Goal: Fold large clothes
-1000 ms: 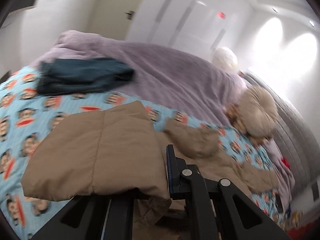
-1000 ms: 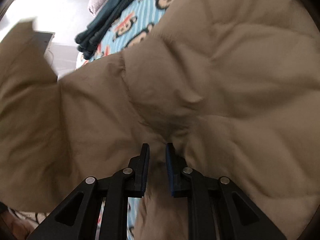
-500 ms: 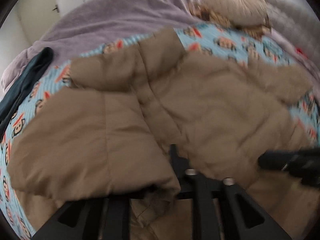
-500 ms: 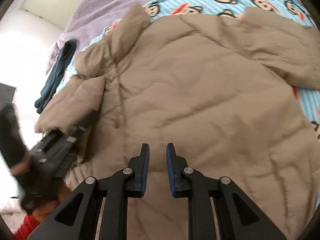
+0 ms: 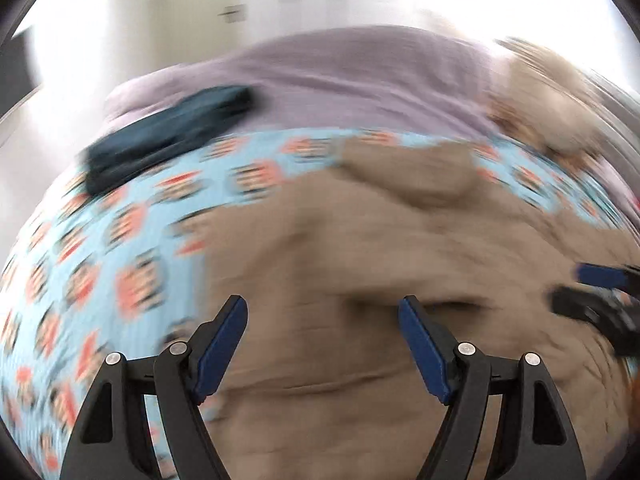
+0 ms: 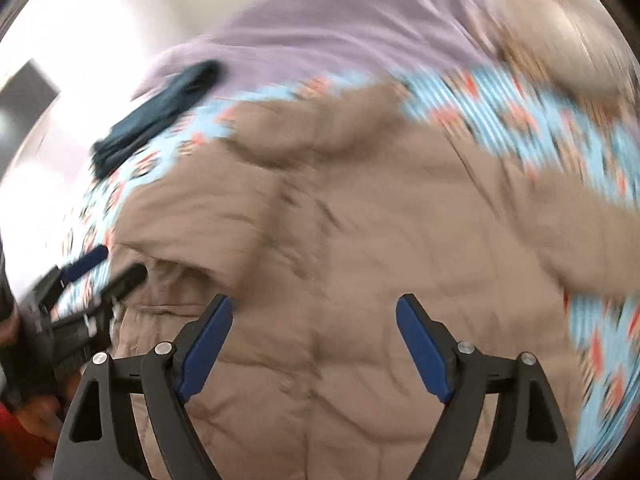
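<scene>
Right now our tan puffer jacket (image 6: 340, 240) lies spread on the cartoon-print sheet (image 5: 120, 248), filling the near part of the bed, with its rounded top end (image 5: 412, 176) pointing toward the lilac blanket (image 5: 360, 76) beyond. Both views are smeared, so we cannot tell seams or edges apart with any certainty. Our left gripper (image 5: 322, 340) hangs over the jacket near its left border, jaws opening, nothing between the blue pads; our right gripper (image 6: 310, 340) hangs over the quilted middle, jaws opening too and likewise empty. As we judge it, we are between grasps and choosing the next fold line. To do this well, we should let the views settle, find a true edge or sleeve rather than pinching the padded middle, and take both holds on the same side so the panel travels over evenly. The filling is bulky and springy, we reckon, so a deep bite and a pressing-down afterward will help. A folded dark teal garment (image 5: 168, 136) sits well apart, toward the far left.
</scene>
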### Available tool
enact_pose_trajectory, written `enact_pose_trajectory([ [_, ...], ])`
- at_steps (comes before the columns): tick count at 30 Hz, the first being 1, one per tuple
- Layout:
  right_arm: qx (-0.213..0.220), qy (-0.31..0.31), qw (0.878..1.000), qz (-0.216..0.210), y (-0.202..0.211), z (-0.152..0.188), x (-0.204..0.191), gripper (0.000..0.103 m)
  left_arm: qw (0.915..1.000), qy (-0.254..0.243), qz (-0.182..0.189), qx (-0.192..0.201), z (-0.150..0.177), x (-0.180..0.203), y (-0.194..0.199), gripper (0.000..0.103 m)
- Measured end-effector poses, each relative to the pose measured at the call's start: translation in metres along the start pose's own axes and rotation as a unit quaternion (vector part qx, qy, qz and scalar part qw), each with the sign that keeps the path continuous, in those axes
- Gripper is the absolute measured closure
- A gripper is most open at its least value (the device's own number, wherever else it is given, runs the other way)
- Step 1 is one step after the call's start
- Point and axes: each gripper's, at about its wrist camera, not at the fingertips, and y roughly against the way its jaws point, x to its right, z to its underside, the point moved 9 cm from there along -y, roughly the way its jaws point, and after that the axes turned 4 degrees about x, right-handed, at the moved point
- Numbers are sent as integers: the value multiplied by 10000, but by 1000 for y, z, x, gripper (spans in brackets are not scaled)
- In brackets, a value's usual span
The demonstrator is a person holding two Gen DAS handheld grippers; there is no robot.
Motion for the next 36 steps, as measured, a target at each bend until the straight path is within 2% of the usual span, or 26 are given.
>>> enact_pose_trajectory([
  [2,119,694,9974,116,-1,-5,-29,17,9981,449,-294,-300,13,-40,-13,24],
  [5,136,1919,9799,533,-28,-5,-75,17,9935,722,-558,-681,37,-72,-38,24],
  [9,247,2669,9590,924,-66,-10,-102,17,9902,853,-662,-889,59,-76,-60,24],
  [10,313,2632,9592,979,-70,-17,-101,17,9899,883,-646,-904,62,-75,-62,24],
  [11,373,2428,9638,1035,-73,-27,-92,17,9897,895,-629,-928,65,-74,-63,24],
  [13,448,1619,9795,1110,-71,-46,-62,17,9896,885,-577,-975,67,-72,-65,24],
  [14,438,1008,9877,1109,-70,-54,-38,17,9896,871,-533,-1013,65,-70,-67,24],
  [16,237,-297,9944,989,-71,-55,14,17,9892,934,-287,-1090,60,-69,-64,24],
  [17,97,-818,9930,846,-74,-52,32,17,9887,1065,-22,-1052,53,-69,-62,24],
  [18,-153,-1516,9866,592,-81,-41,59,19,9878,1174,171,-1009,47,-71,-60,24],
  [20,-402,-2070,9766,426,-88,-24,85,26,9829,1469,551,-958,30,-78,-60,24],
  [24,-466,-2647,9631,127,-93,-5,106,43,9670,1977,1057,-1213,12,-89,-85,24],
  [27,-478,-2691,9619,36,-92,-4,107,53,9544,2225,1350,-1459,9,-82,-111,24],
  [28,-502,-2659,9627,22,-93,-3,105,57,9534,2234,1406,-1464,6,-77,-115,39],
  [30,-563,-2571,9648,4,-94,-3,103,66,9605,1913,1522,-1329,-3,-58,-111,73],
  [31,-589,-2539,9654,-8,-94,-2,102,71,9732,1474,1277,-1215,-7,-48,-105,73],
  [32,-620,-2527,9656,-21,-95,-2,102,73,9809,1138,1109,-1122,-10,-43,-103,73],
  [34,-674,-2573,9640,-69,-93,4,101,81,9869,756,929,-1083,-9,-40,-101,77],
  [36,-709,-2630,9620,-178,-92,5,94,83,9869,726,766,-1219,-3,-54,-112,77],
])
